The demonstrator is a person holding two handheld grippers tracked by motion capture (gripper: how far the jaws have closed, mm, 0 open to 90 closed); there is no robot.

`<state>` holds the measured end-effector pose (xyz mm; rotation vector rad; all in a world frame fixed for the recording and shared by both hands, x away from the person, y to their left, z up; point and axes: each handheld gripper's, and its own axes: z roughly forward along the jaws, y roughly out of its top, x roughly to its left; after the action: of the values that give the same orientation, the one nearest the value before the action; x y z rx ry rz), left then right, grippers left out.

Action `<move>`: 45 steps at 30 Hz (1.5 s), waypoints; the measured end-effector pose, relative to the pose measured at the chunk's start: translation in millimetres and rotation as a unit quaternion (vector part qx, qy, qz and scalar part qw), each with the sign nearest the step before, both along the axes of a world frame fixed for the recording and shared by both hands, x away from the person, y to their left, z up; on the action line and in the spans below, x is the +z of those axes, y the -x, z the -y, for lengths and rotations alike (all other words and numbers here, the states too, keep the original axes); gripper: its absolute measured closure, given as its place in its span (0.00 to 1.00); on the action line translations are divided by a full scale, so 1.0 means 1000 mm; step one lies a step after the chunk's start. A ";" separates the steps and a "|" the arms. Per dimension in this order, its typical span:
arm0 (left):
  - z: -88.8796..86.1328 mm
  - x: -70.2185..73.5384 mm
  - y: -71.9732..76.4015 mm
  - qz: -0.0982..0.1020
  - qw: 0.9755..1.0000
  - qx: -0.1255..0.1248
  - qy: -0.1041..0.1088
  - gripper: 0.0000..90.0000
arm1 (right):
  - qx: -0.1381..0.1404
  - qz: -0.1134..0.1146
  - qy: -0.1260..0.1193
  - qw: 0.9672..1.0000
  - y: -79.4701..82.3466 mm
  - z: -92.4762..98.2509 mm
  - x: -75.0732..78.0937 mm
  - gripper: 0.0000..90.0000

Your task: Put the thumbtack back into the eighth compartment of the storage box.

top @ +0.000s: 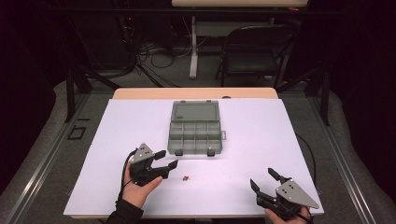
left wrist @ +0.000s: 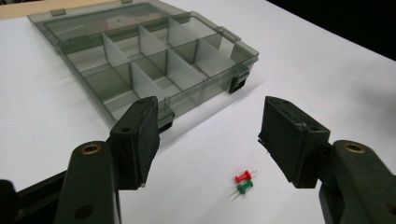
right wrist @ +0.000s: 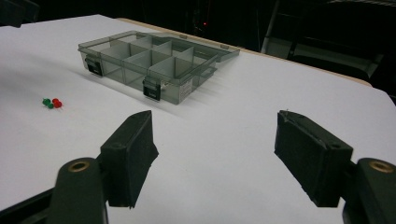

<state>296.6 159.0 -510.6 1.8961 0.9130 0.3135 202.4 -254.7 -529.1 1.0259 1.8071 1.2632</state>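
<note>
White table (top: 261, 140); left gripper view separates red pin (left wrist: 243, 177) from green pin (left wrist: 244, 187).

L claw (top: 169, 159) & R claw (top: 262, 179) both wide open, empty, low.

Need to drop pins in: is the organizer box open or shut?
Open: the organizer box has its lid folded back flat, its compartments exposed.

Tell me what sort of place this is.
Probably a lab recording station: a table under a white sheet, black curtains around it, cables on the floor behind, and a folding chair by another desk.
</note>
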 end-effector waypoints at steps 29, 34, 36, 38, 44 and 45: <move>0.020 -0.045 0.007 -0.036 0.997 -0.059 -0.034 0.66 | 0.002 -0.002 0.001 1.000 0.000 0.000 0.000 0.31; 0.026 -0.050 0.007 -0.044 0.995 -0.073 -0.041 0.72 | 0.002 -0.001 0.001 1.000 0.000 0.000 0.000 0.31; 0.028 -0.052 0.006 -0.046 0.995 -0.077 -0.045 0.74 | 0.003 -0.001 0.001 1.000 0.000 0.000 0.000 0.31; 0.029 -0.053 0.006 -0.048 0.994 -0.081 -0.048 0.76 | 0.003 0.000 0.001 1.000 0.000 0.000 0.000 0.31; 0.029 -0.055 0.006 -0.052 0.994 -0.085 -0.052 0.81 | 0.003 -0.001 0.001 1.000 0.000 0.000 0.000 0.31; 0.029 -0.055 0.006 -0.051 0.993 -0.087 -0.055 0.82 | 0.003 -0.001 0.001 1.000 0.000 0.000 0.000 0.31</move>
<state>290.7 129.9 -565.8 2.0937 0.8047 0.1655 202.3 -254.8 -529.0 1.0215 1.8149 1.2643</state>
